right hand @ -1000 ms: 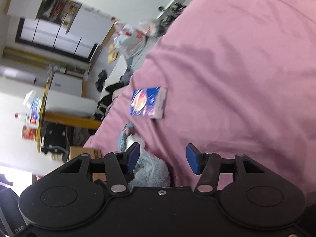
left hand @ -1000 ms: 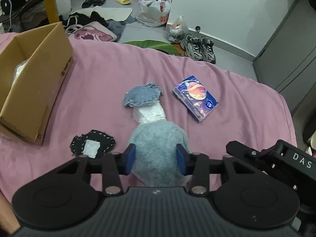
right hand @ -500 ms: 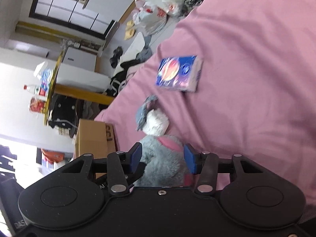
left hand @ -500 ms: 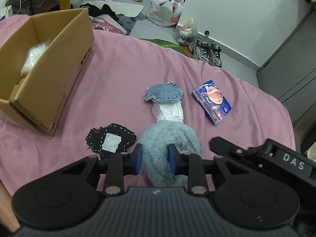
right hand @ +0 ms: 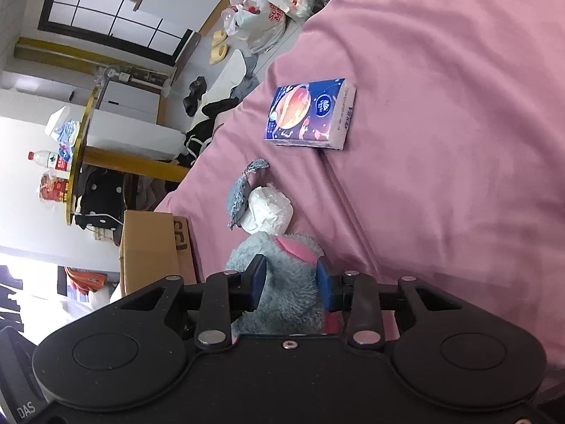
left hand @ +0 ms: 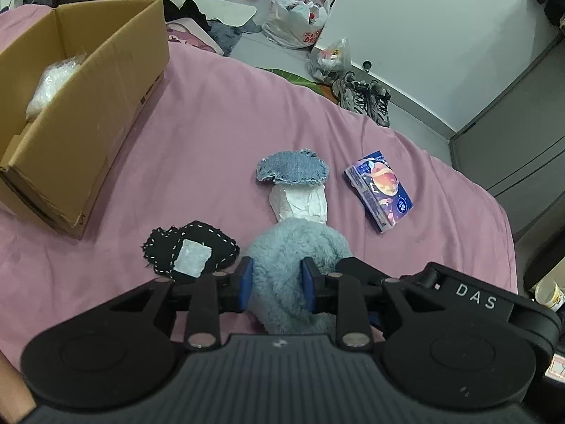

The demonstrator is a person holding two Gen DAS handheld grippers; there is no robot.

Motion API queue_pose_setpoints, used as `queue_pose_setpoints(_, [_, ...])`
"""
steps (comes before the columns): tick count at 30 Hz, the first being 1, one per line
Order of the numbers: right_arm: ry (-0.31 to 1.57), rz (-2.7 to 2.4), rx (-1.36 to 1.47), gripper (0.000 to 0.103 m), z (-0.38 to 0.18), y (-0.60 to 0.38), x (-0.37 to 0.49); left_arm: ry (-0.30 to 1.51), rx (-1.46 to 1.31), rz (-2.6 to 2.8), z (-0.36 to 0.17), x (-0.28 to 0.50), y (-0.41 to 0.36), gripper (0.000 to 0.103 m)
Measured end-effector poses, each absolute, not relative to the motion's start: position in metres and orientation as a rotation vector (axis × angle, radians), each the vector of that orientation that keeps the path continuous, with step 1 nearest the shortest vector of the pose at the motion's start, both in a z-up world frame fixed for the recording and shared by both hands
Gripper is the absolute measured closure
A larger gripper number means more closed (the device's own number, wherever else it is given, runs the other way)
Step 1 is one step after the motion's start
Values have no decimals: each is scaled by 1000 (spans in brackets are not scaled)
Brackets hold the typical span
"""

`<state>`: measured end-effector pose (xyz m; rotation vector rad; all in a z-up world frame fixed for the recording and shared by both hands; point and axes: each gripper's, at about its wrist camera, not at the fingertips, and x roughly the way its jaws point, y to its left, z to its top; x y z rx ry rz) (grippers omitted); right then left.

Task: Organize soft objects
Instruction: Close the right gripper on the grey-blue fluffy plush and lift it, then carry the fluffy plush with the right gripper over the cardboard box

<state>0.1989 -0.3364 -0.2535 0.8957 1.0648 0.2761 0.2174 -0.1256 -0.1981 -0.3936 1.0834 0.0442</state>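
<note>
Meanwhile, on a pink bedspread, a cardboard box stands open at far left and a black patch lies nearer. At centre the left gripper pinches a fluffy grey plush, its jaws easing open slightly, while the right gripper closes on its other end. Both need firm bites before lifting boxward.

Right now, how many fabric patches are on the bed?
2. A denim patch lies mid-bed above the white wad; a black stitched patch lies left of the fluffy toy. Others may be hidden.
</note>
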Motion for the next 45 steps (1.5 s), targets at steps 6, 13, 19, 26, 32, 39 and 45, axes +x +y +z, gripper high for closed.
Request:
queue_pose_setpoints(6, [1075,262,885,78,-253,-336,198,1092,-428,30,-200,219,-120,77])
queue_pose_setpoints(13, [1024,290,848,83,-234,-337,185,1074,-449,13,-190,213,-114,79])
queue_pose_setpoints(19, [980,263,860,84,-219,-337,169,1045,-424,-41,-169,206,-116,79])
queue_pose_setpoints(26, [922,252,837,84,-200,-329,155,1019,-411,-81,-150,196,-112,79])
queue_pose_setpoints(32, [880,262,806,84,-181,-320,150,977,-414,-100,-133,186,-104,79])
queue_pose_setpoints(39, [845,283,775,84,-164,-303,147,927,-429,-113,-114,178,-88,79])
queue_pose_setpoints(45, [831,306,777,84,-154,-289,145,896,-442,-118,-103,171,-69,79])
